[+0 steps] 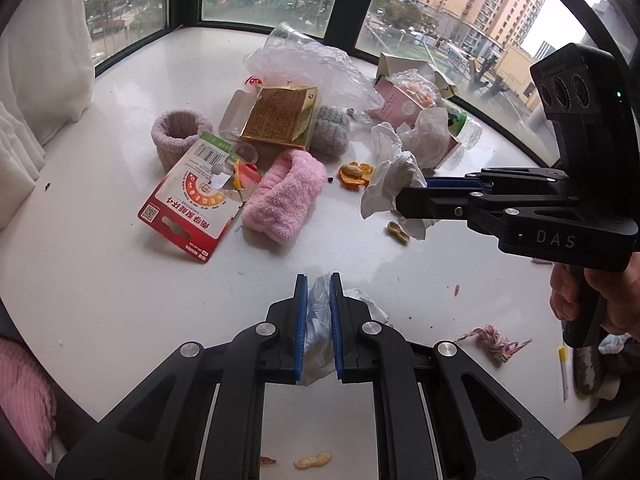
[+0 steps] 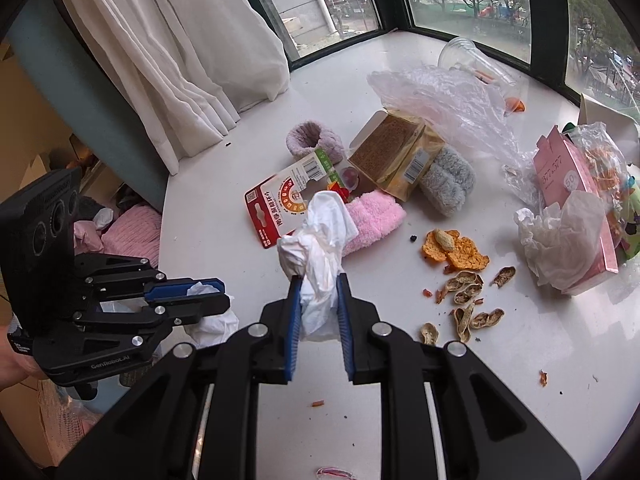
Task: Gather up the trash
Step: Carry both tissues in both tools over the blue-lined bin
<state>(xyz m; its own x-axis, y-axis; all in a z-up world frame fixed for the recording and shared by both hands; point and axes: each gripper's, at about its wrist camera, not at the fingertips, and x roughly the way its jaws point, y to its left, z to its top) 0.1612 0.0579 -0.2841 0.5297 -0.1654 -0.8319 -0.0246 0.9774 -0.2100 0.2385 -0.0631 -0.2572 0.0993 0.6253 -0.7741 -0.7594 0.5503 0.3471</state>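
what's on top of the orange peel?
One peanut shell lies on the orange peel; other shells lie beside it on the table. Whatever is under the peel is covered.

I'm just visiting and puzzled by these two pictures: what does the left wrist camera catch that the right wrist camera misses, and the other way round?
Only the left view shows the pink-and-white yarn scrap and a whole peanut near its bottom edge. Only the right view shows the heap of empty peanut shells and the full white curtain. Both show each gripper shut on a crumpled tissue, the pink sock and the red card.
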